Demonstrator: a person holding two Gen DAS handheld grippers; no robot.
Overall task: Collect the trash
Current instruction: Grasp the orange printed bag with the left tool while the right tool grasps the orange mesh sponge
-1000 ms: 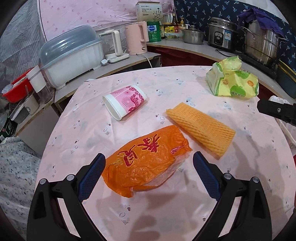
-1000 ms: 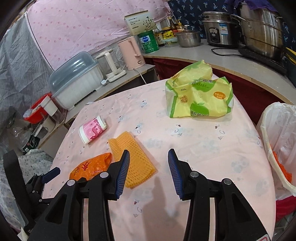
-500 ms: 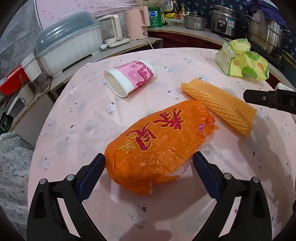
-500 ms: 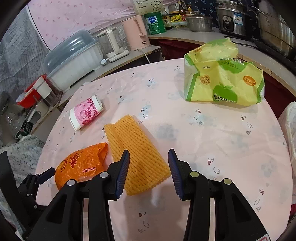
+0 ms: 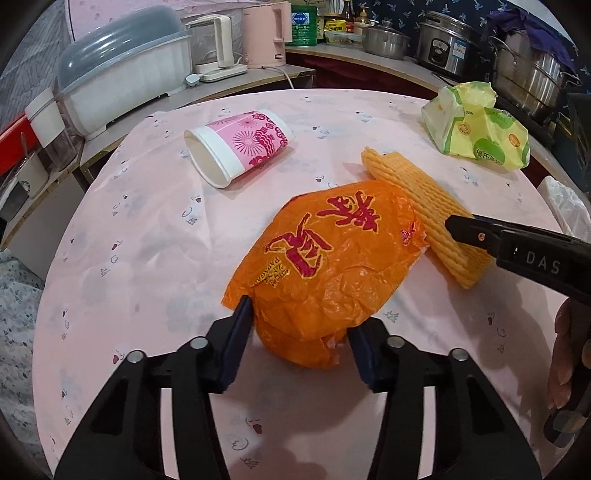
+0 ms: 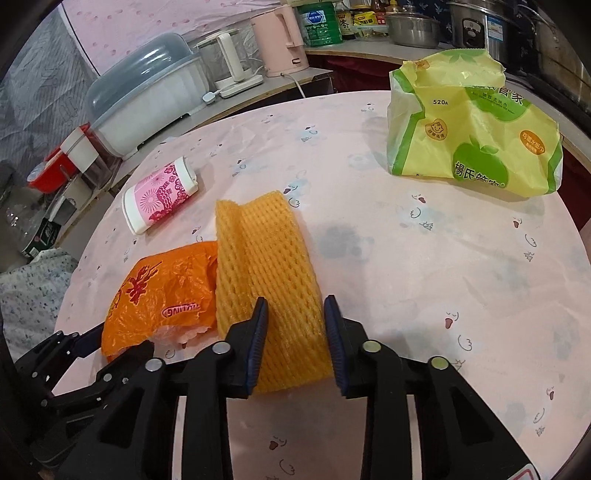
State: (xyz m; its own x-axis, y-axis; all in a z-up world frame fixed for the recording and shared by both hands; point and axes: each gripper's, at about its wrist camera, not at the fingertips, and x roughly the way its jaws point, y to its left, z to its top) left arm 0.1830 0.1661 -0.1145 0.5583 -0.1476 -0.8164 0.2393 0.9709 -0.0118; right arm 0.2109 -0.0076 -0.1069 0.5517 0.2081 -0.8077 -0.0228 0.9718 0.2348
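On the pink round table (image 5: 147,258) lies a crumpled orange plastic bag (image 5: 325,258) with red print. My left gripper (image 5: 299,325) is closing on its near end, and both pads press into the plastic. Right beside it lies a yellow-orange foam net sleeve (image 6: 262,251). My right gripper (image 6: 293,317) is closing on the sleeve's near end, which is pinched between the blue pads. A pink flowered paper cup (image 5: 243,144) lies tipped over farther back on the left. A yellow-green plastic wrapper (image 6: 472,133) sits at the far right of the table.
A white bin liner (image 5: 569,199) shows past the table's right edge. Behind the table, a counter holds a lidded dish box (image 5: 122,70), kettles (image 5: 266,33) and steel pots (image 5: 450,40). A person's hand (image 5: 565,343) grips the right tool.
Both grippers came down and closer to the table. The left jaws narrowed from wide apart onto the orange bag. The right jaws narrowed onto the foam net.
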